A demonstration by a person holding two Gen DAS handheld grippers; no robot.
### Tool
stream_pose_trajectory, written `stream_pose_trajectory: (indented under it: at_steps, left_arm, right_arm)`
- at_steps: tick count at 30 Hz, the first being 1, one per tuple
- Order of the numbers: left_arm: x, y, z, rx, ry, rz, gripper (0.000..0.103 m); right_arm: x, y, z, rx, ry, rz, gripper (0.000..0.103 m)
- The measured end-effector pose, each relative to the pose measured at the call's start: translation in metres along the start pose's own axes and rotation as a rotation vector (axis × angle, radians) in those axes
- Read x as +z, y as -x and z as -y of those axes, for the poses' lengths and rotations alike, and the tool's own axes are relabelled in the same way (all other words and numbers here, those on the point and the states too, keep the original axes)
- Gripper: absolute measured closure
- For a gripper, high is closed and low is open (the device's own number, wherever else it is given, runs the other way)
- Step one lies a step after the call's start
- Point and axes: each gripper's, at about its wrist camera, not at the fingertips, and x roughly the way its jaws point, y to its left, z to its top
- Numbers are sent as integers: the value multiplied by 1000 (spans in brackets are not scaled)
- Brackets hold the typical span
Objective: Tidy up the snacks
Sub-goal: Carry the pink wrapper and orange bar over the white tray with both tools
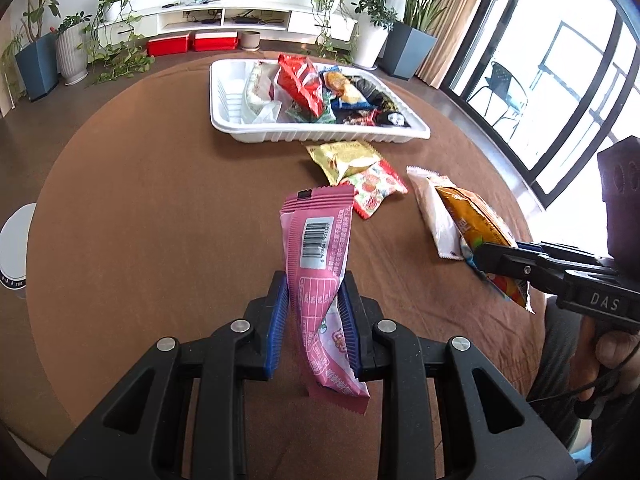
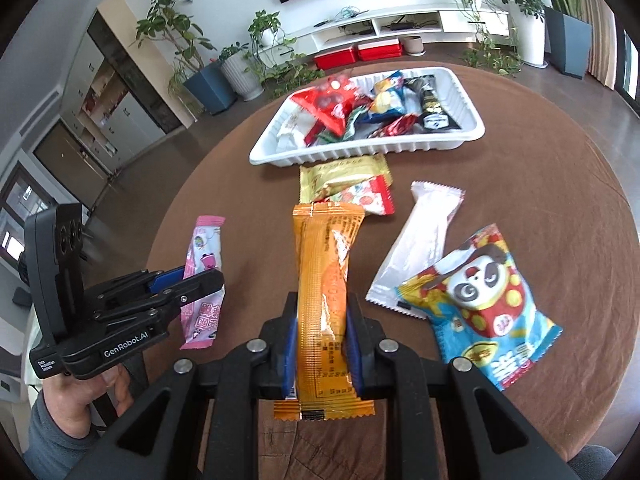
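— Both grippers are loaded, look. Left gripper (image 1: 314, 320) has its blue pads pinched on the pink packet (image 1: 318, 264), gripped low so most of the wrapper stands up past the fingers.

— And the other one?

— Right gripper (image 2: 320, 344) is clamped on the orange packet (image 2: 326, 300) the same way — around its lower half, the long end poking forward, clear of the brown table (image 2: 540, 208). I'd guess that hold lets the free end go into the tray first.

— The white tray (image 2: 472, 136)?

— Yes, at the far side of the table, already crowded with wrappers. Both grippers point down toward it, so that's likely where these two are headed.

— What's left out?

— A gold packet (image 2: 340, 172) just beside the tray's near wall, with a red strawberry packet (image 2: 370, 198) overlapping it. Nearer, a white packet (image 2: 416, 244) and a panda bag (image 2: 480, 304) lying on its corner. Four to go, by my count — the job's maybe half done.
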Motion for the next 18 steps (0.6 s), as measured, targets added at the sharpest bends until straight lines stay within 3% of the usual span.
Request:
stream_pose_trajectory:
  at_steps: [11, 18]
  left_arm:
    - [60, 27, -13, 17, -9, 102, 79]
    - [82, 15, -17, 11, -16, 92, 81]
  right_arm:
    - [46, 46, 47, -41, -75, 130, 81]
    - [75, 58, 57, -65, -54, 184, 81]
